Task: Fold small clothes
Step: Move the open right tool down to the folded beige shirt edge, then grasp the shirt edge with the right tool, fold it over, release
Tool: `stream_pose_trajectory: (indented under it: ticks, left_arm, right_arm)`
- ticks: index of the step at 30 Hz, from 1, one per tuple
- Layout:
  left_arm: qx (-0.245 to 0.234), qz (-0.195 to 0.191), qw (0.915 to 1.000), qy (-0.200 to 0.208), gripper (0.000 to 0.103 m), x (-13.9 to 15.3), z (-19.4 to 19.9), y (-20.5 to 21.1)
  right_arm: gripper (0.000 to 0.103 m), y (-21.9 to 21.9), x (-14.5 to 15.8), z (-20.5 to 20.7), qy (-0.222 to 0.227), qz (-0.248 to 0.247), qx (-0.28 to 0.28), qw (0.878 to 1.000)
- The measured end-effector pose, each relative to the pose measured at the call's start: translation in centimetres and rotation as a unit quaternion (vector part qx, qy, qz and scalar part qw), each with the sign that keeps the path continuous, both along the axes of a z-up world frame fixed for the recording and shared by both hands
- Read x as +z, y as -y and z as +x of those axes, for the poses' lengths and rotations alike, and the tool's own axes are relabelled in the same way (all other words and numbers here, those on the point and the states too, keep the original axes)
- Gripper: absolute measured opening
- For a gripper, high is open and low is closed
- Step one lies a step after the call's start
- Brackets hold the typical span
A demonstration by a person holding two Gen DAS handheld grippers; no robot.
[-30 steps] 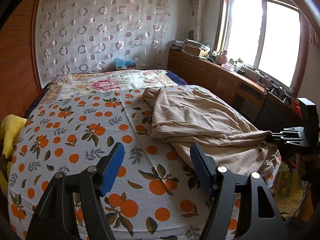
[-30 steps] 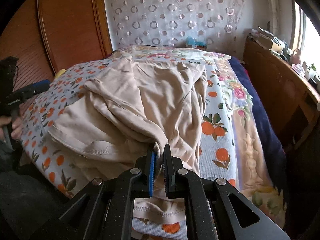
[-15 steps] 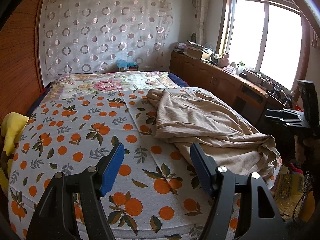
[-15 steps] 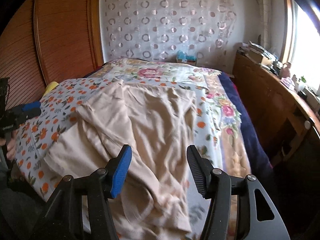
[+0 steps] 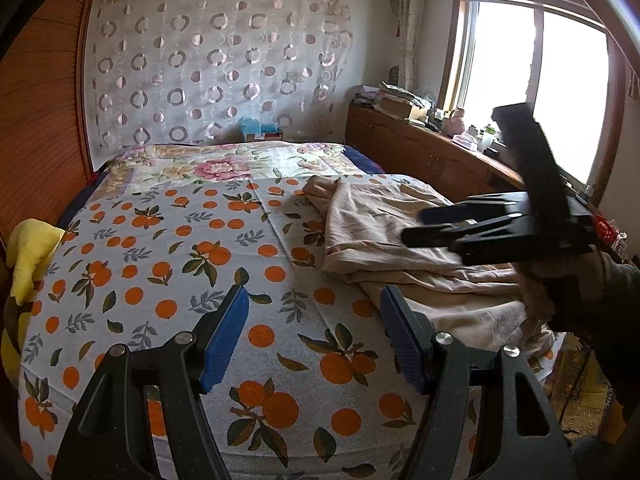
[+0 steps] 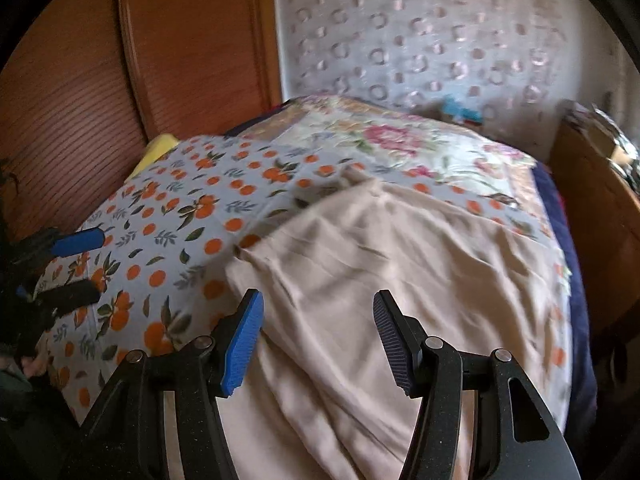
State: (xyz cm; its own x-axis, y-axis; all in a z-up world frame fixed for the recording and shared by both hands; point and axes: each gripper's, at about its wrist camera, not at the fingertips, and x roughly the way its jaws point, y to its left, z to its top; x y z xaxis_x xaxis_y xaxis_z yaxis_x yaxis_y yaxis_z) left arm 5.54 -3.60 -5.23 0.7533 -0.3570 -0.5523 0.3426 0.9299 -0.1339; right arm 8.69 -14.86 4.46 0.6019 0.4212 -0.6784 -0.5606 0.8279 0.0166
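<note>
A crumpled beige garment [image 5: 400,236] lies on the right half of the bed [image 5: 160,248], its near end hanging over the bed's edge. My left gripper [image 5: 314,320] hovers open over the bare orange-print sheet, left of the garment, with nothing between its blue pads. My right gripper [image 6: 318,312] is open above the garment [image 6: 380,280], its pads apart from the cloth. In the left wrist view the right gripper [image 5: 416,225] juts in from the right over the garment, held by a hand in a dark sleeve. The left gripper [image 6: 80,268] shows at the left edge of the right wrist view.
A yellow cloth [image 5: 28,256] lies at the bed's left edge beside a wooden panelled wall [image 5: 36,120]. A cluttered wooden sideboard [image 5: 420,152] runs under the window on the right. A blue box [image 5: 260,130] stands beyond the bed's far end.
My right gripper let go of the garment's hem, opened wide and swung left over the garment, which dropped back onto the bed. My left gripper stayed open in place.
</note>
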Motion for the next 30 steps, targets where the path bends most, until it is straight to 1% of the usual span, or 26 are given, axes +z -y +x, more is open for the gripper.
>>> stream_pose_trajectory:
  ticks: [3, 7, 11, 14, 15, 16, 18, 19, 20, 21, 26, 30]
  left_arm:
    - [0.001, 0.000, 1.0000, 0.000, 0.069, -0.1, 0.0, -0.2]
    - [0.002, -0.002, 1.0000, -0.003, 0.069, -0.3, 0.1, -0.4]
    - [0.002, -0.001, 1.0000, -0.006, 0.069, -0.5, 0.3, -0.3]
    - [0.001, 0.000, 1.0000, -0.005, 0.069, -0.5, 0.3, -0.3]
    - [0.000, 0.000, 1.0000, -0.005, 0.069, -0.6, 0.3, -0.3]
    - [0.000, 0.000, 1.0000, -0.005, 0.069, -0.6, 0.3, -0.3]
    - [0.000, 0.001, 1.0000, -0.007, 0.069, -0.8, 0.4, -0.2]
    - [0.000, 0.000, 1.0000, -0.007, 0.069, -0.7, 0.4, -0.2]
    - [0.000, 0.000, 1.0000, -0.008, 0.069, -0.8, 0.4, -0.1]
    - [0.000, 0.001, 1.0000, -0.008, 0.069, -0.8, 0.4, -0.1]
    - [-0.004, 0.000, 1.0000, -0.009, 0.069, -0.9, 0.4, -0.1]
    - [-0.006, 0.000, 0.9999, -0.008, 0.069, -0.9, 0.4, 0.0]
  right_arm:
    - [0.059, -1.6, -1.0, 1.4, -0.013, -0.004, 0.021, 1.000]
    - [0.059, -3.3, -1.6, 2.2, -0.029, -0.015, 0.049, 0.998]
    - [0.059, -4.7, -2.4, 3.0, -0.038, -0.043, 0.072, 0.996]
    - [0.059, -5.1, -2.7, 3.0, -0.039, -0.072, 0.064, 0.995]
    - [0.056, -5.0, -2.7, 3.1, -0.036, -0.072, 0.064, 0.995]
    - [0.050, -4.8, -2.6, 3.2, -0.034, -0.072, 0.063, 0.995]
    - [0.018, -4.6, -2.6, 3.6, -0.025, -0.086, 0.049, 0.995]
    - [0.014, -4.6, -2.5, 3.8, -0.028, -0.082, 0.047, 0.995]
    - [0.008, -4.1, -2.3, 4.0, -0.033, -0.068, 0.048, 0.996]
    - [0.005, -3.6, -2.0, 4.0, -0.030, -0.056, 0.049, 0.997]
    - [0.004, -1.3, 0.5, 4.2, -0.002, -0.015, 0.034, 0.999]
    - [0.004, 1.1, 3.0, 4.6, 0.036, -0.007, 0.007, 0.999]
